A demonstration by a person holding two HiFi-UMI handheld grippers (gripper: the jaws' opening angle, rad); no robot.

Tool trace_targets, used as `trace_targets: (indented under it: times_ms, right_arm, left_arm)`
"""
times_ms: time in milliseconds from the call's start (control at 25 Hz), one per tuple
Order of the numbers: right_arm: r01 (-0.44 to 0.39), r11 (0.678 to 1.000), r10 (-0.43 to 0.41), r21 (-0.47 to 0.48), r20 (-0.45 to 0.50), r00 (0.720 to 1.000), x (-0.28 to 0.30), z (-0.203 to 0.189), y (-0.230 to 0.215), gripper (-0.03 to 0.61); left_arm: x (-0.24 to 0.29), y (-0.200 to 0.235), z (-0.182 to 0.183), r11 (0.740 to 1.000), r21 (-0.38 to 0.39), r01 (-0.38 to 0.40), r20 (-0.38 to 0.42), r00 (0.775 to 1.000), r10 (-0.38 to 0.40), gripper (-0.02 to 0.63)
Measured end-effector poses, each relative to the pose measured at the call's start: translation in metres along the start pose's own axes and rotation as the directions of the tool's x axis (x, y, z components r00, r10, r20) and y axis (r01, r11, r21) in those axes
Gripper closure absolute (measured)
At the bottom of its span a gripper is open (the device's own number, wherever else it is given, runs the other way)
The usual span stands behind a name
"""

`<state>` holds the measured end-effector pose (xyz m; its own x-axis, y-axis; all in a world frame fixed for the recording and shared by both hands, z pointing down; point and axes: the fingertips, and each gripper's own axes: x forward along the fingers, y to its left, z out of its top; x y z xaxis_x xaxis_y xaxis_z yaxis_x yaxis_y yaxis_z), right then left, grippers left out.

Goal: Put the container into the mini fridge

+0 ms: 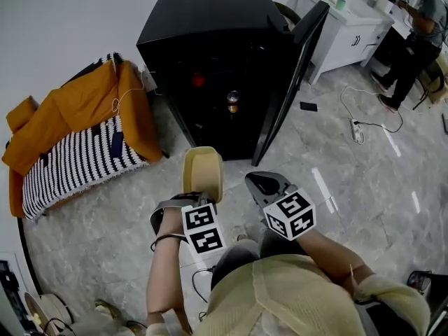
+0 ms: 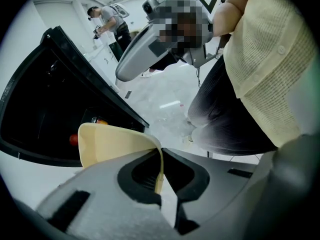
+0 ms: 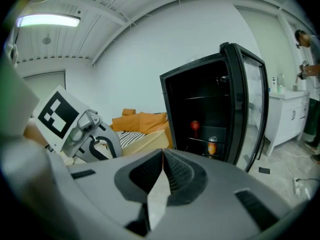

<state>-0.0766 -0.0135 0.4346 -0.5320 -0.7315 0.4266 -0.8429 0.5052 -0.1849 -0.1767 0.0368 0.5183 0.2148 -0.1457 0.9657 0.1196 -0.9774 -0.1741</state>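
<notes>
Your left gripper [image 2: 160, 156] has its jaws pinched on the thin wall of the pale yellow plastic container [image 2: 112, 144]. The rest of the container juts out past the jaw tips and to their left. From the head view, that container [image 1: 203, 172] stands up off the left gripper [image 1: 201, 199] above the grey marble floor [image 1: 105, 215].

Just to its right, your right gripper [image 1: 263, 183] is level with it and apart from it. In the right gripper view its jaws [image 3: 162, 156] are pressed together with nothing between them.

Ahead of both pairs of jaws stands the black mini fridge [image 1: 210, 40]. Its glass-fronted door [image 1: 297, 68] is swung open on the right, so the dark inside faces you. On the shelves sit a small red round thing [image 3: 195, 126] and, lower and a little to its right, a drink can [image 3: 212, 145].

Left of the left jaws, beside the fridge, a black-and-white striped mattress [image 1: 70, 166] carries orange cushions [image 1: 77, 110].

Far off beyond the right jaws, past the fridge door, a white cabinet [image 1: 343, 30] stands against the wall. A person [image 1: 420, 26] stands next to it, and a white power strip [image 1: 356, 130] lies on the floor.
</notes>
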Motion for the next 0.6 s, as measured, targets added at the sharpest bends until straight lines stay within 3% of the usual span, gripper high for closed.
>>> trace_targets:
  times_ms: [160, 600]
  right_arm:
    - [0.011, 1.0, -0.011, 0.001, -0.01, 1.0, 0.002, 0.003, -0.003, 0.549]
    - [-0.036, 0.999, 0.036, -0.006, 0.024, 0.999, 0.033, 0.034, -0.023, 0.549]
  left_arm:
    - [0.0, 0.009, 0.002, 1.0, 0.006, 0.017, 0.023, 1.0, -0.017, 0.589]
    - [-0.014, 0.058, 0.007, 0.999, 0.039, 0.005, -0.021, 1.0, -0.004, 0.589]
